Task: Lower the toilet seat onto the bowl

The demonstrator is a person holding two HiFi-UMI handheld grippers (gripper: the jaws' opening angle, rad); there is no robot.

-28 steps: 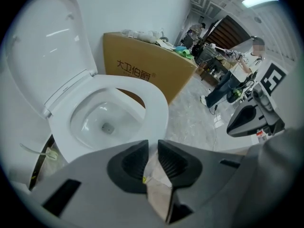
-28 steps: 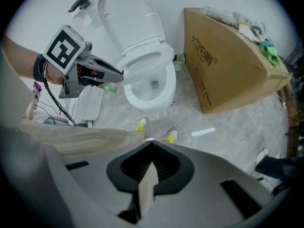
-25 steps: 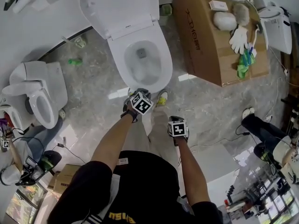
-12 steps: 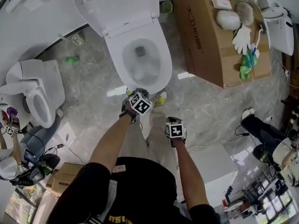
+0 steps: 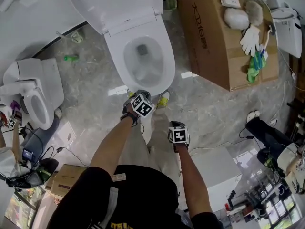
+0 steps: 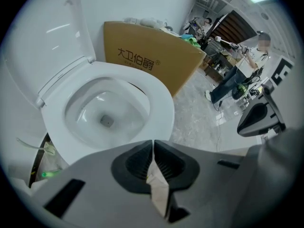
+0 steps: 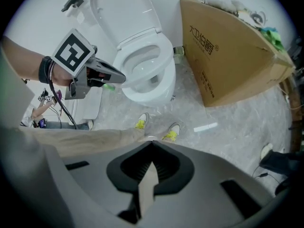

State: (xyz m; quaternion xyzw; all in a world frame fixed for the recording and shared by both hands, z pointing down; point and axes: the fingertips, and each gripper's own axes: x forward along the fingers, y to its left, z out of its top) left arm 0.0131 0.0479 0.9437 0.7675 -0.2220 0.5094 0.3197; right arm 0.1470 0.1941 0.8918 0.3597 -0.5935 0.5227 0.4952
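Observation:
A white toilet stands ahead. Its ring seat (image 5: 164, 56) lies flat on the bowl, and its lid (image 5: 114, 4) leans back, raised. My left gripper (image 5: 144, 93) hangs just in front of the bowl's front rim, pointing down. Its jaws have just closed together and hold nothing. In the left gripper view the seat (image 6: 159, 99) and lid (image 6: 47, 37) fill the space beyond the shut left gripper (image 6: 153, 141). My right gripper (image 5: 175, 124) is lower right, over the person's legs. The right gripper (image 7: 152, 144) is shut and empty too.
A large cardboard box (image 5: 209, 37) stands right of the toilet, with gloves and small items on top. A second, smaller toilet (image 5: 35, 94) stands at the left. The person's shoes (image 7: 140, 123) are on the marble floor before the bowl. Cables trail at left and right.
The left gripper has sunk a little in front of the bowl. The seat and lid have not moved. The right gripper stays where it was.

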